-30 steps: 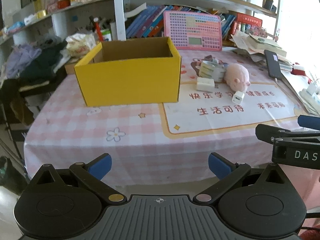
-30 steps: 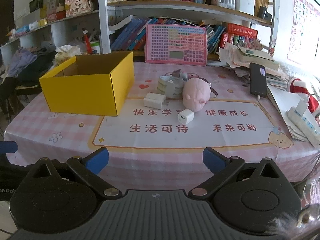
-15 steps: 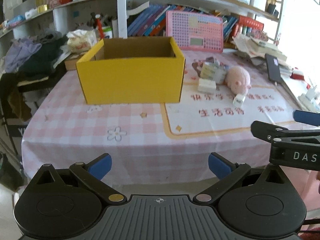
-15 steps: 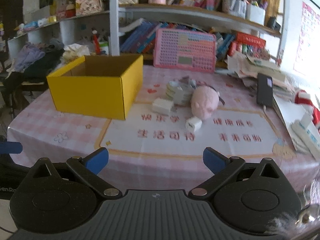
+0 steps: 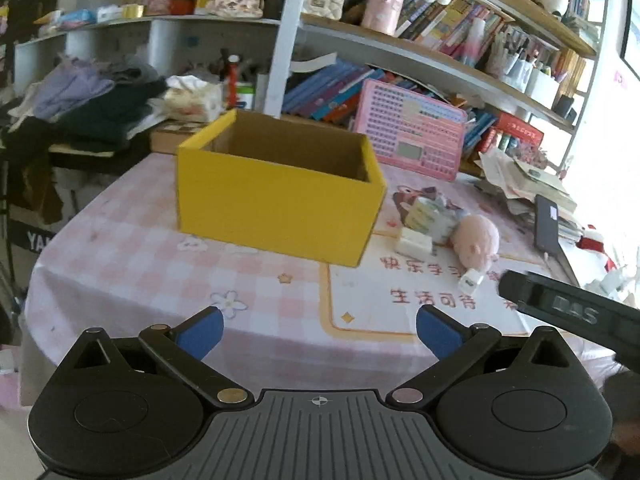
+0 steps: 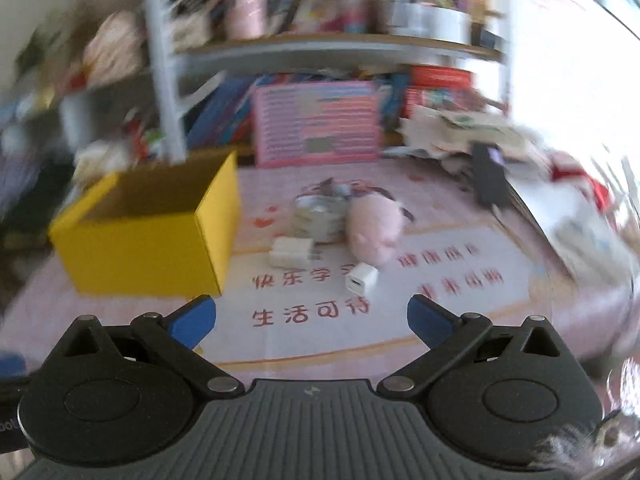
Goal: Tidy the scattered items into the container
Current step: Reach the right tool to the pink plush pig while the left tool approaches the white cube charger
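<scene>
Charger cube (image 6: 362,279) on the printed mat (image 6: 440,300), dead ahead of the right gripper (image 6: 311,315), nearest of the cluster beside the yellow box (image 6: 136,240). Both sets of fingers spread wide, holding nothing. Left gripper (image 5: 319,333) further off, facing the box; right better placed to reach.

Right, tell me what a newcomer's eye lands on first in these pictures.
First the yellow box, open-topped, on the pink checked tablecloth. Then the cluster to its right: a pink plush toy, a roll of tape and two white chargers. Both grippers hover open and empty at the near edge.
</scene>
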A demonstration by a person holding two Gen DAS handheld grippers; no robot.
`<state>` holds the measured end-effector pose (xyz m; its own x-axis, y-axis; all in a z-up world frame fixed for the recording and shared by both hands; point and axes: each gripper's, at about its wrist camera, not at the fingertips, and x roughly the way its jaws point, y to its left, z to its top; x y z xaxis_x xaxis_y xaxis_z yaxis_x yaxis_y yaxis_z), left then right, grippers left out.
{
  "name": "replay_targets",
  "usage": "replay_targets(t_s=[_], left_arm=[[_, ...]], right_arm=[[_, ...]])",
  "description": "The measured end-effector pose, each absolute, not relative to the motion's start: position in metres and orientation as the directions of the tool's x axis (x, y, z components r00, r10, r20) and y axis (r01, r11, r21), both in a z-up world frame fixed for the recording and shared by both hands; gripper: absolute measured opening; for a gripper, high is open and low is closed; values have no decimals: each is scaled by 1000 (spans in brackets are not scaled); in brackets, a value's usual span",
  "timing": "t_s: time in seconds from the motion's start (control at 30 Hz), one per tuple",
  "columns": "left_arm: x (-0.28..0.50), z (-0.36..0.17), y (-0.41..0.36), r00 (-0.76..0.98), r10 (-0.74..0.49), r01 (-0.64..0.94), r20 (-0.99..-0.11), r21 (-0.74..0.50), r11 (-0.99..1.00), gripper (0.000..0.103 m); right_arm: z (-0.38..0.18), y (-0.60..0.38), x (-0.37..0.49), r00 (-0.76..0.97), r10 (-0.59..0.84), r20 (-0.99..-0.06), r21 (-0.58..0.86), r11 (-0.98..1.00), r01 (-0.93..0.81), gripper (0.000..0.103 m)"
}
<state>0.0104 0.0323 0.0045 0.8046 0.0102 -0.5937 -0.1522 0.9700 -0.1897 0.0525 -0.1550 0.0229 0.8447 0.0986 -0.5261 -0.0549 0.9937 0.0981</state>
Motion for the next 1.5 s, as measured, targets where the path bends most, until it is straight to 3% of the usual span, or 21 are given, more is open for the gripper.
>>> replay_targets(t_s=[0.07,0.23,0.33,0.5,1.03,1.5], left_arm=[[12,7,37,802,46,-154,-595,-131,979,103],[6,7,37,825,122,-154,-552,-12,988,103],[12,5,31,799,94,-109,-594,11,994,103],[22,6,10,811,24,2,-585,45,999,103],[73,-18,-20,720,-46,61,-692,-3,998,103],[148,-20,-95,679,-119,155,-725,-17,988,103]], right_arm=[[19,-153,48,818,149,-555,60,989,-139,103],[15,-152,49,822,132,-554,30,990,-139,103],[15,-152,51,820,127,-558,16,990,-142,103],[13,-156,56,802,126,-583,15,989,-144,103],[-5,-185,115,747,122,-653,15,989,-148,99],[1,-260,194,748,102,-656,38,994,-102,97]])
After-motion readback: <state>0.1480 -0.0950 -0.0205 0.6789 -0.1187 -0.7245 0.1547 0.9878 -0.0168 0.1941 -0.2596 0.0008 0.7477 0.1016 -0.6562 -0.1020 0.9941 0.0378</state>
